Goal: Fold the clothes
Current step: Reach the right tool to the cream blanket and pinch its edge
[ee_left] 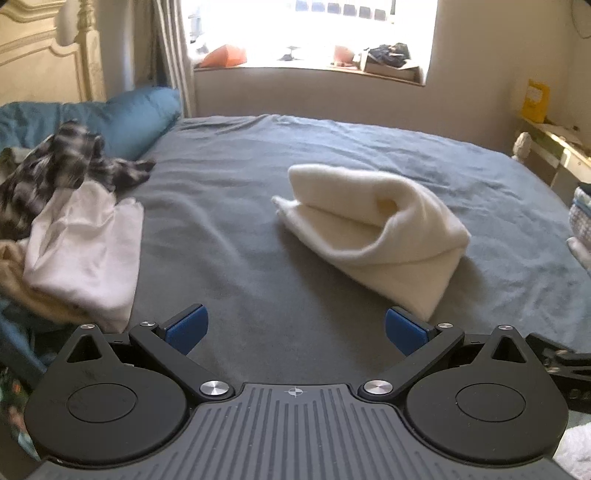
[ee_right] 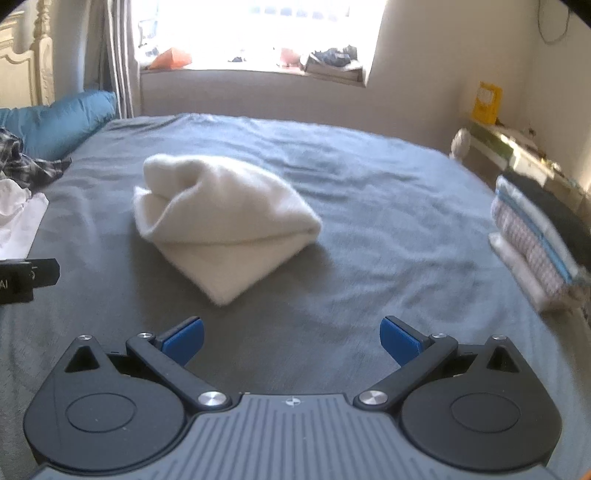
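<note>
— Grey bed [ee_left: 240, 236] under a bright window [ee_left: 306, 33], and what's on it?

— 1 cream garment [ee_left: 373, 229], loosely folded, lying mid-bed. An unfolded heap [ee_left: 74, 229] sits at the left by a teal pillow [ee_left: 140, 114], and a folded stack [ee_right: 535, 236] at the right edge.

— And the 2 tongs?

— Left tongs [ee_left: 295, 330] spread wide, holding nothing, just short of the garment. Right tongs [ee_right: 291, 338] equally wide, empty, touching nothing.
</note>
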Demonstrator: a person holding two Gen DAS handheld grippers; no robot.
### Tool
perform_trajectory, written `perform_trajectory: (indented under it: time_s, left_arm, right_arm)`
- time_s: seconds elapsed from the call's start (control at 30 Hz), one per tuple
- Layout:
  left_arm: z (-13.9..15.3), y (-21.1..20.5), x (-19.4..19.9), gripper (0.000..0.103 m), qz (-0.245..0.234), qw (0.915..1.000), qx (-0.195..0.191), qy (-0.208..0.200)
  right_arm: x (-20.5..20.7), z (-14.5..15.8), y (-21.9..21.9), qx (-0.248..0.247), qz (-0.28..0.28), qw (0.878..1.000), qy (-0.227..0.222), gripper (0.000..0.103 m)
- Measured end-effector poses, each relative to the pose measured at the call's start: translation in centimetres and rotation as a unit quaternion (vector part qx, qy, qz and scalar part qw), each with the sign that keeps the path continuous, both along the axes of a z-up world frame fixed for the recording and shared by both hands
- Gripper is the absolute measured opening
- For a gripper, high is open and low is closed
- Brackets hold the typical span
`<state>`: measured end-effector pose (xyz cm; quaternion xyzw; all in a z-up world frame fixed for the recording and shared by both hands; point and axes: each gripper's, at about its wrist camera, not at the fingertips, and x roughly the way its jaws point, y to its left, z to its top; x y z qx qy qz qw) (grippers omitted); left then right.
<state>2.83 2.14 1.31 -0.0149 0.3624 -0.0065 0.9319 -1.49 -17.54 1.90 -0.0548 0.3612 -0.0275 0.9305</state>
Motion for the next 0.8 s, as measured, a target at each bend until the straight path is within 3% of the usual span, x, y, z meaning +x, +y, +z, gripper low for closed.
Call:
perform_trajectory:
  time_s: [0.17,0.4,0.57,0.8]
  left_arm:
    - [-1.1,0.0,3.1,0.103,0.000,0.9999,0.013,-0.002]
    - [-4.2,1.0,5.7,0.103,0.039,0.9976,-0.056,-0.009]
    - [-6.4,2.1,7.2,0.103,0.065,0.9922,-0.105,-0.013]
    - [-8.2,3.6,9.4,0.092,0.074,0.9880,-0.134,-0.022]
  right_arm:
    - [1.4,1.2,-0.9,0.010,0.040,0.998,-0.048,0.103]
    - [6.2,2.7,0.7,-0.006,0.089,0.991,-0.101,0.103]
    - [12.6,2.8,4.9,-0.003,0.143,0.986,-0.085,0.103]
    - [20.9,-0.5,13.0,-0.067,0.211,0.974,-0.051,0.099]
